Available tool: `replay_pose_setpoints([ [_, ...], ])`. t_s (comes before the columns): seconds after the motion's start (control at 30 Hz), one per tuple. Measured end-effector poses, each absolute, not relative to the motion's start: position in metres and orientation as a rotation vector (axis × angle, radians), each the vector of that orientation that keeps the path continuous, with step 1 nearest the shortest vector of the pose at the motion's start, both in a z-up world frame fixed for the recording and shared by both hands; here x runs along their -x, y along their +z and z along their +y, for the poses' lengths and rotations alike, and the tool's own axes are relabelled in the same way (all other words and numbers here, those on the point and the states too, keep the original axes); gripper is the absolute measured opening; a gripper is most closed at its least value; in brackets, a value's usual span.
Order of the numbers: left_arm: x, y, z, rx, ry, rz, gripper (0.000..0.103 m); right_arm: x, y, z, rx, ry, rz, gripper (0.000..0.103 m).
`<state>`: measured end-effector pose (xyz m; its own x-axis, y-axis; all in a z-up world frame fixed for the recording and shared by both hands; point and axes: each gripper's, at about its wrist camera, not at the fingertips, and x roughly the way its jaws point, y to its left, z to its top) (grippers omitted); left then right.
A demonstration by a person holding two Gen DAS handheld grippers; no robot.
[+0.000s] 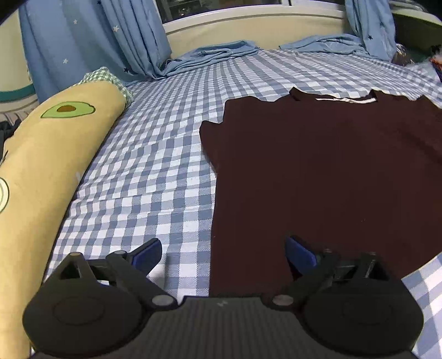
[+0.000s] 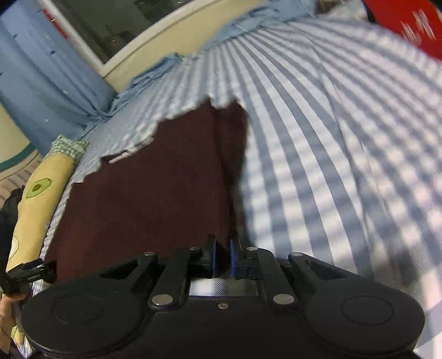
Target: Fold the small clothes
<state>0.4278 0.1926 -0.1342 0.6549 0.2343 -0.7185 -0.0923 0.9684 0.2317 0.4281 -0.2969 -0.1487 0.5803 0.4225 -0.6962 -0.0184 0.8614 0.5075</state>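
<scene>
A dark maroon T-shirt (image 1: pixel 317 165) lies flat on the blue-and-white checked bedsheet (image 1: pixel 154 154), collar at the far end. My left gripper (image 1: pixel 223 248) is open, its blue-padded fingers straddling the shirt's near left hem edge. In the right wrist view the same shirt (image 2: pixel 154 187) lies with its right side folded up along a lengthwise crease. My right gripper (image 2: pixel 223 255) is shut on the shirt's right edge, lifting the cloth; this view is motion-blurred.
A long yellow avocado-print bolster (image 1: pixel 47 154) lies along the bed's left side, also in the right wrist view (image 2: pixel 41 190). Blue star curtains (image 1: pixel 91 41) and crumpled blue fabric (image 1: pixel 215 55) sit at the bed's far edge. A red object (image 2: pixel 408 24) is at far right.
</scene>
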Motion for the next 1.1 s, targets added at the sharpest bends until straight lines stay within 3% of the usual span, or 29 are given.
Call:
replay_pose_setpoints([
  [0.1,-0.426,-0.134,0.194,-0.182,0.181,0.831,0.100,-0.421,-0.162,-0.306,-0.557,0.273,0.900,0.009],
  [0.2,-0.418,-0.127,0.195,-0.150,0.190,0.805,0.096,-0.416,-0.159,-0.306,-0.531,0.263,0.884,0.016],
  [0.27,-0.406,-0.118,0.194,-0.123,0.187,0.782,0.096,-0.408,-0.153,-0.306,-0.525,0.238,0.873,0.033],
  [0.3,-0.398,-0.112,0.193,-0.104,0.181,0.765,0.096,-0.403,-0.148,-0.306,-0.519,0.214,0.866,0.036],
  [0.37,-0.383,-0.100,0.190,-0.084,0.177,0.739,0.097,-0.389,-0.135,-0.304,-0.487,0.159,0.850,0.059],
  [0.5,-0.350,-0.073,0.178,-0.066,0.187,0.690,0.101,-0.351,-0.101,-0.286,-0.395,0.155,0.777,0.077],
  [0.57,-0.332,-0.059,0.172,-0.038,0.190,0.667,0.102,-0.329,-0.081,-0.273,-0.391,0.182,0.718,0.097],
  [0.6,-0.324,-0.052,0.170,-0.025,0.190,0.659,0.102,-0.321,-0.072,-0.267,-0.391,0.189,0.688,0.101],
  [0.77,-0.283,-0.022,0.151,0.051,0.167,0.624,0.102,-0.278,-0.035,-0.225,-0.373,0.249,0.561,0.102],
  [1.1,-0.232,0.002,0.115,0.088,0.086,0.578,0.102,-0.251,-0.021,-0.152,-0.233,0.321,0.540,0.102],
])
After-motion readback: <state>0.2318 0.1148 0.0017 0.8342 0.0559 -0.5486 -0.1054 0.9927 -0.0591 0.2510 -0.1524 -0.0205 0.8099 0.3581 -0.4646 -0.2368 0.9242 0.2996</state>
